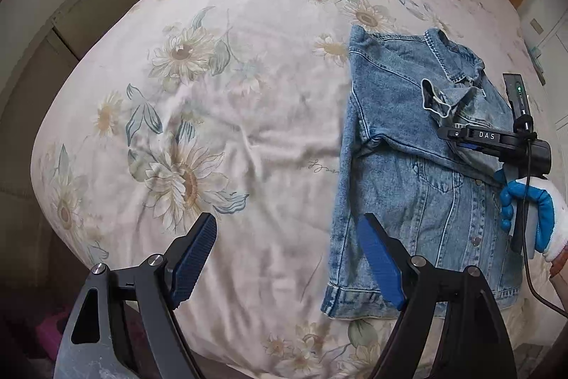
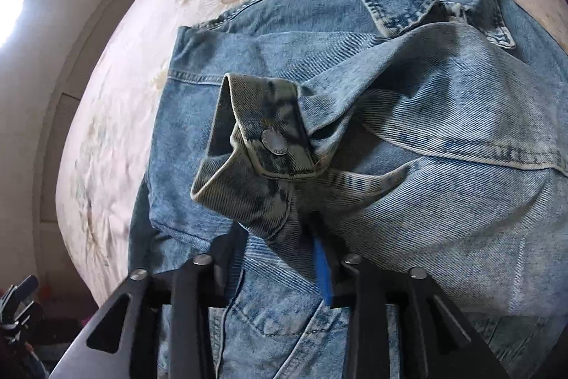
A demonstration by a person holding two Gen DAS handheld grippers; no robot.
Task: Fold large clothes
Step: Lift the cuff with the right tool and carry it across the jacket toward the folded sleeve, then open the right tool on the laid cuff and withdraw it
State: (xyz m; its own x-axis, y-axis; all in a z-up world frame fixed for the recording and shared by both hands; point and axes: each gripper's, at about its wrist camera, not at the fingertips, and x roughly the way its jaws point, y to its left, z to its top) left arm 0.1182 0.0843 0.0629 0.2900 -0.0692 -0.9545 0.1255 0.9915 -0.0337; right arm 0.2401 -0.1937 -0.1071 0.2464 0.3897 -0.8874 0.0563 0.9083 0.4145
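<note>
**Left wrist view, left to right**
- Floral bedsheet (image 1: 220, 137): pale pink with a sunflower print, rumpled. It lies under and ahead of the left gripper and fills the space between its fingers.
- Left gripper (image 1: 289, 222): black fingers with blue ribbed pads, released and spread wide, nothing between them. The left finger is over bare sheet. The right finger shows in front of the jacket's lower left edge; contact cannot be told.
- Denim jacket (image 1: 408, 187): light-wash blue, lying front up on the sheet, ahead and to the right of the left gripper. Its hem (image 1: 355, 301) is nearest the gripper and its collar (image 1: 451, 55) farthest.
- Sleeve cuff (image 1: 435, 98): standing up over the jacket's chest, just past the right gripper's tips.
- Right gripper (image 1: 443, 132): black, reaching in from the right over the jacket.
- Gloved hand (image 1: 529, 212): blue and white glove wrapped around the right gripper's handle, with a black cable (image 1: 529, 237) hanging beside it.

**Right wrist view, left to right**
- Bedsheet (image 2: 117, 87): to the left of and beyond the jacket.
- Right gripper (image 2: 275, 240): jaws parted and not clenched. Sleeve cloth lies loosely between the fingers, with one blue pad exposed.
- Cuff (image 2: 255, 144): just ahead of the fingertips, folded over, with a metal snap button (image 2: 274, 141) facing up.
- Jacket body (image 2: 443, 201): under and to the right of the gripper, with the collar (image 2: 408, 2) far ahead.
</note>
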